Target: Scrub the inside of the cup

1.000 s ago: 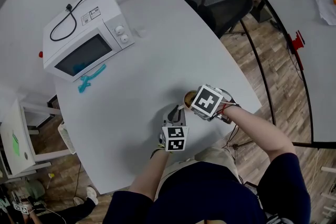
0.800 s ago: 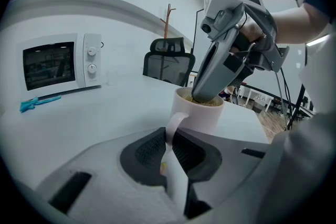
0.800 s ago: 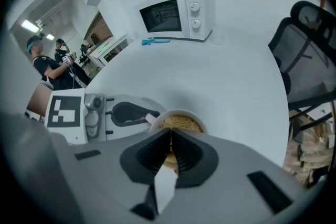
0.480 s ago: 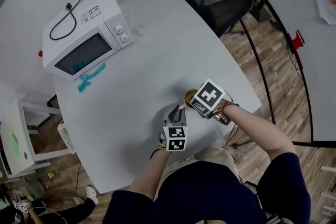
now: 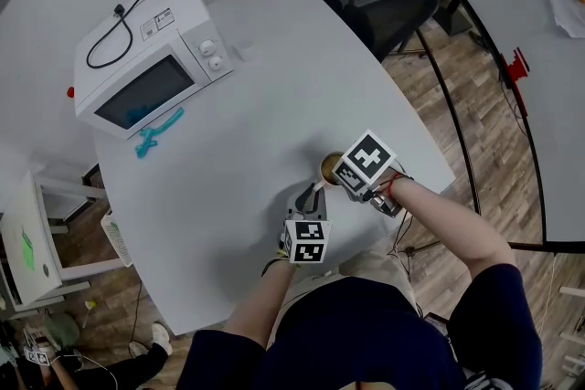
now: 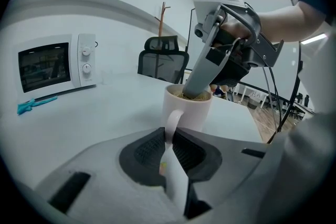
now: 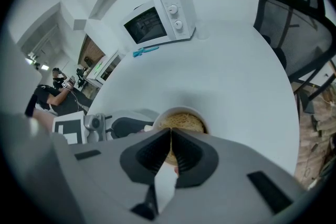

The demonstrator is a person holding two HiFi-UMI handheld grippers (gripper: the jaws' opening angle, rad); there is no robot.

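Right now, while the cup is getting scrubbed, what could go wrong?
1. The left gripper holds the cup only by its thin handle. The right gripper pushes down into the yellowish scrub pad inside, so a hard push could twist or tip the cup.
2. The cup stands fairly near the table edge on the person's side; if it slipped free, it might slide off.

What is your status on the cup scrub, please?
Left gripper shut on cup handle; cup upright on table. Right gripper shut, tips down inside cup at tan fibrous pad. Nothing blocking.
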